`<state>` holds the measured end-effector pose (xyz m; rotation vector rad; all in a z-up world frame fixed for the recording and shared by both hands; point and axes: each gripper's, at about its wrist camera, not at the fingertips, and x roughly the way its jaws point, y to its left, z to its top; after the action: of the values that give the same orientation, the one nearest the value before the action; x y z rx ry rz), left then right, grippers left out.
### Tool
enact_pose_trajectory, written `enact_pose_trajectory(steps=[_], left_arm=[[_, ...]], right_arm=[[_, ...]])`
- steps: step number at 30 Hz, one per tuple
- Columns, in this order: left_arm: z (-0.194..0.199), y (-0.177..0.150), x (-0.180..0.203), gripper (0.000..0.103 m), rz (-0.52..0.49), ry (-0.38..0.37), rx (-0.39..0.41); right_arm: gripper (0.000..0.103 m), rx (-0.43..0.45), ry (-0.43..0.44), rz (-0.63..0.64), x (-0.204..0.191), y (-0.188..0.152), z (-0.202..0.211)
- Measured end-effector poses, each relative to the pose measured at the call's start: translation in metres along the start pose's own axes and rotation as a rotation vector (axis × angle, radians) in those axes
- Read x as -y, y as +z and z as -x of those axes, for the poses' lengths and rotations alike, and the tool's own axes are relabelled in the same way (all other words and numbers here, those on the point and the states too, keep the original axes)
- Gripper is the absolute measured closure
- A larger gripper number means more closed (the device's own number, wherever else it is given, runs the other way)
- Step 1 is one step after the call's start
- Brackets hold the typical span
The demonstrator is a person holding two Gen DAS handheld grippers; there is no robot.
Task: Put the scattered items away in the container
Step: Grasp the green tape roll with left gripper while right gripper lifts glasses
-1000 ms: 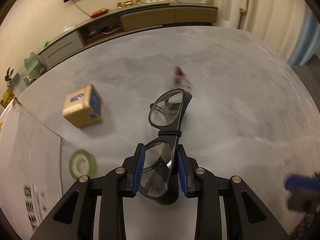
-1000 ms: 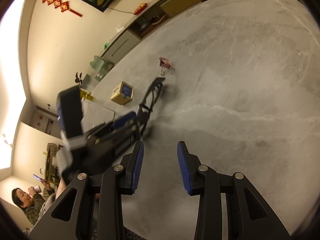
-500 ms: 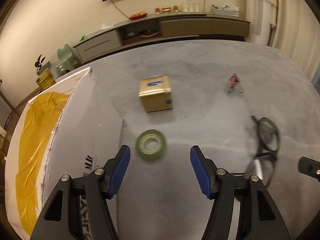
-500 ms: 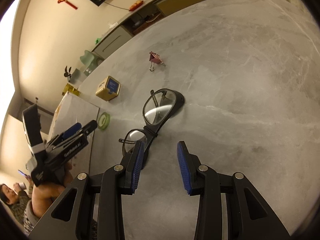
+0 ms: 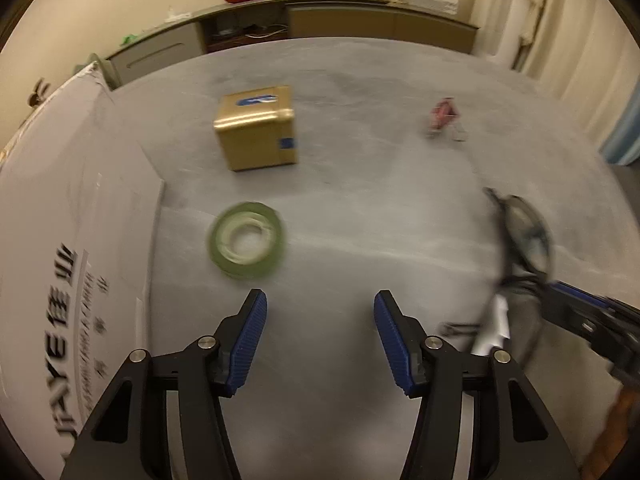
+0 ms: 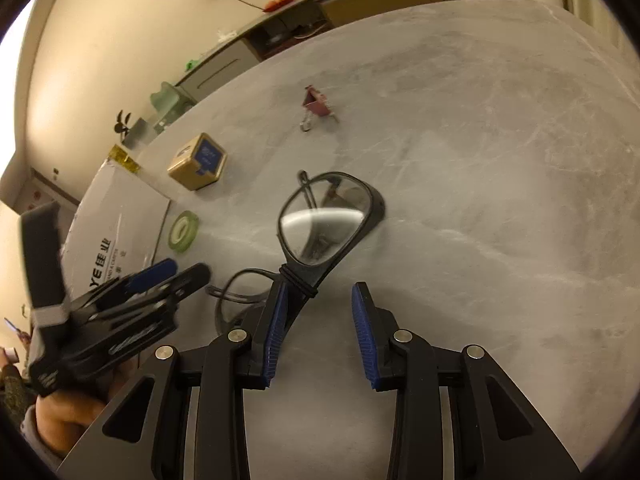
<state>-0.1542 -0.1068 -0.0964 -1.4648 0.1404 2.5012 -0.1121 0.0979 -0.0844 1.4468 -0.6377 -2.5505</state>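
Grey stone-look tabletop (image 6: 500, 160) carries all four stray items; none is in the white container (image 5: 60, 240) at the left edge. A second ago the left gripper (image 5: 320, 340) held the glasses (image 6: 324, 216) clamped; it has since let go, its jaws stand wide apart and empty, and it now faces the green tape roll (image 5: 248, 240), with the gold box (image 5: 256, 128) beyond. The right gripper (image 6: 318, 332) is parted, its left pad against the frame's bridge (not closed on it). Judgement: a handover is in progress. The pink binder clip (image 6: 316, 106) lies well apart.
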Motion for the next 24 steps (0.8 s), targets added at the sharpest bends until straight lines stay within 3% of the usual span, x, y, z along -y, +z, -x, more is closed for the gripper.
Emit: enact_pose_trajectory(steps=[2, 5, 11, 17, 22, 24], left_arm=[[0.012, -0.002, -0.003, 0.046, 0.010, 0.020, 0.041], [0.020, 0.004, -0.017, 0.046, 0.022, 0.088, 0.090], [0.025, -0.003, -0.037, 0.046, 0.059, 0.111, 0.083], [0.022, 0.009, -0.032, 0.041, 0.064, 0.098, 0.077], [-0.006, 0.034, -0.031, 0.036, 0.050, 0.190, 0.081], [-0.020, 0.037, -0.037, 0.036, 0.074, 0.182, 0.048]], right_arm=[[0.067, 0.020, -0.037, -0.004, 0.004, 0.002, 0.005], [0.066, 0.036, -0.022, -0.015, 0.006, 0.004, 0.008], [0.065, 0.033, -0.013, 0.046, -0.010, 0.002, 0.002], [0.065, 0.037, -0.005, -0.028, 0.006, 0.007, 0.005], [0.063, 0.052, -0.007, 0.002, -0.005, 0.010, -0.006], [0.062, 0.047, 0.000, 0.015, -0.008, 0.009, -0.011]])
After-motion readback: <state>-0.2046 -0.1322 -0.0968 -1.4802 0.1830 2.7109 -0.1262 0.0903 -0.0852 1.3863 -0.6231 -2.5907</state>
